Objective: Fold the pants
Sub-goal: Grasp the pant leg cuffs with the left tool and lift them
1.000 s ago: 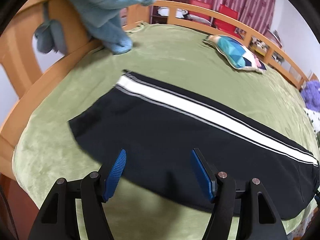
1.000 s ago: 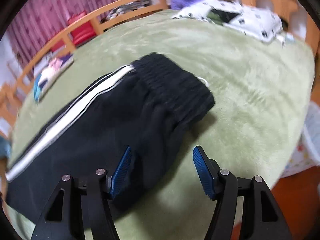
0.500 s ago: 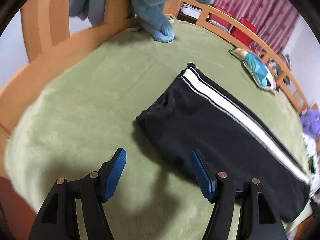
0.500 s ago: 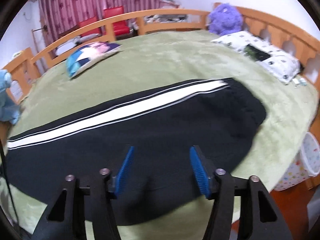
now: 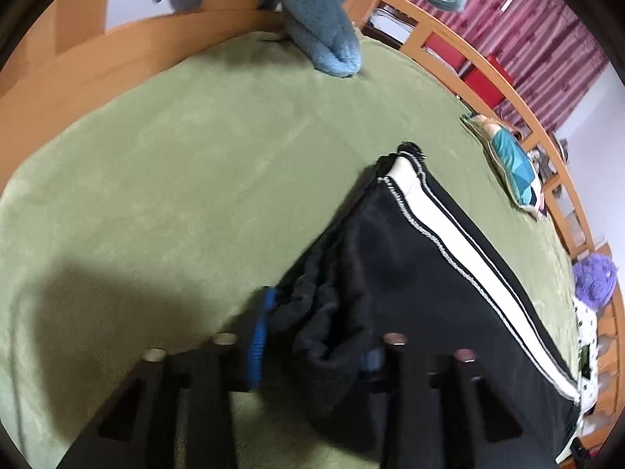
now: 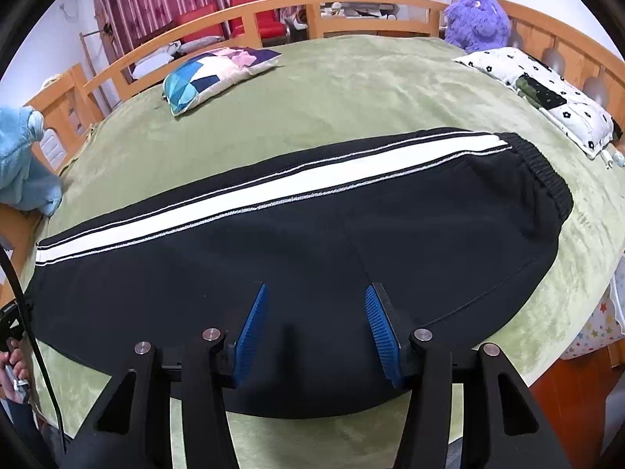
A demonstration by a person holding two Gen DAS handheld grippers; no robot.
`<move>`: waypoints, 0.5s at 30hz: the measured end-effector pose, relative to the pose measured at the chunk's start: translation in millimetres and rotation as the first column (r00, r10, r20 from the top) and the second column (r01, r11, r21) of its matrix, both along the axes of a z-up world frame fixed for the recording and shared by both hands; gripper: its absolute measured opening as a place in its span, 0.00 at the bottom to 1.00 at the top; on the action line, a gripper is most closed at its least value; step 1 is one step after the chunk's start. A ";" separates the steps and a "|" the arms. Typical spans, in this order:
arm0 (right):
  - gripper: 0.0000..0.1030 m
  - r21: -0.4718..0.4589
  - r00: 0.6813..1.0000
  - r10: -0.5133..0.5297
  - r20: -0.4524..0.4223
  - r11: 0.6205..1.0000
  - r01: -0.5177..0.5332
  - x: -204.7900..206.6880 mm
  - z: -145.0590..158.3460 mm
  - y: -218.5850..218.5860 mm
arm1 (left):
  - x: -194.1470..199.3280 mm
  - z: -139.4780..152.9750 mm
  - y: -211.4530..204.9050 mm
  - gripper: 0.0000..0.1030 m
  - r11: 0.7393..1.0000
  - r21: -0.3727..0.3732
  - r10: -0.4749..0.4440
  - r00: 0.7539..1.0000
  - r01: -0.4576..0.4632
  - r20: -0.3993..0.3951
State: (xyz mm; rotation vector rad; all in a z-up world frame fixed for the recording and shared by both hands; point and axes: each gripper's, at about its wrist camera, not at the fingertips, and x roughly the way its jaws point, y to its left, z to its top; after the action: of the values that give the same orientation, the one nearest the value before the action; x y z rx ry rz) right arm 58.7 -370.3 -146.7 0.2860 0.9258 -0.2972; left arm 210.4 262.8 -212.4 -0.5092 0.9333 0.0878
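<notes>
While the black pants (image 6: pixel 297 258) lie stretched flat across the green bed cover (image 6: pixel 351 90), the right tool (image 6: pixel 315 328) hangs just above their near edge with its blue pads (image 6: pixel 252 332) set wide apart and nothing between them. Ahead of this tool the white side stripe (image 6: pixel 273 191) runs from far left to far right, and the ribbed waistband (image 6: pixel 543 179) sits at the far right end of the garment. Beyond the stripe, to the upper left, a patterned cushion (image 6: pixel 215 74) rests on the cover; a purple plush toy (image 6: pixel 476 19) and a white spotted pillow (image 6: pixel 547 90) lie to the upper right. A light blue plush (image 6: pixel 23 164) sits at the far left edge by the wooden bed rail (image 6: pixel 273 11).

At the cuff end, the left tool (image 5: pixel 312 336) has bunched black fabric of the pants (image 5: pixel 410 273) gathered between its fingers; the left blue pad (image 5: pixel 259 340) presses against the cloth, while the right pad is mostly buried in the folds, so the tool appears to be clamped on the hem, though motion blur softens the view. From this tool the stripe (image 5: pixel 461 250) leads away to the right, and bare green cover (image 5: pixel 175 176) spreads ahead and to the left. Straight ahead, far off, the blue plush (image 5: pixel 324 31) rests against the rail (image 5: pixel 97 58).
</notes>
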 end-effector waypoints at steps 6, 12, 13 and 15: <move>0.50 -0.009 1.000 0.016 -0.018 1.000 -0.016 1.0 -5.9 7.2 | -7.9 47.9 -20.4 0.25 0.990 0.144 -0.015 0.998 0.007 0.055; 0.50 -0.013 0.999 0.043 0.019 0.999 -0.043 -13.3 -0.7 3.8 | -13.0 99.4 -72.9 0.25 0.927 0.375 -0.039 0.996 0.005 0.085; 0.50 -0.008 0.999 0.049 0.020 0.999 -0.049 -15.3 -1.0 1.4 | -17.2 114.0 -90.0 0.25 0.915 0.402 -0.071 0.991 0.021 0.111; 0.50 -0.006 0.998 0.059 0.026 0.998 -0.059 -22.0 -1.9 -5.5 | -23.5 133.0 -114.1 0.25 0.904 0.426 -0.109 0.985 0.041 0.136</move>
State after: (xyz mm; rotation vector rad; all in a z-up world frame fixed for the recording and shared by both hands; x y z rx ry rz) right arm 36.6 -375.8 -148.7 0.2564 0.9054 -0.2408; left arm 186.9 148.7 -79.4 -0.0739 0.7486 0.1730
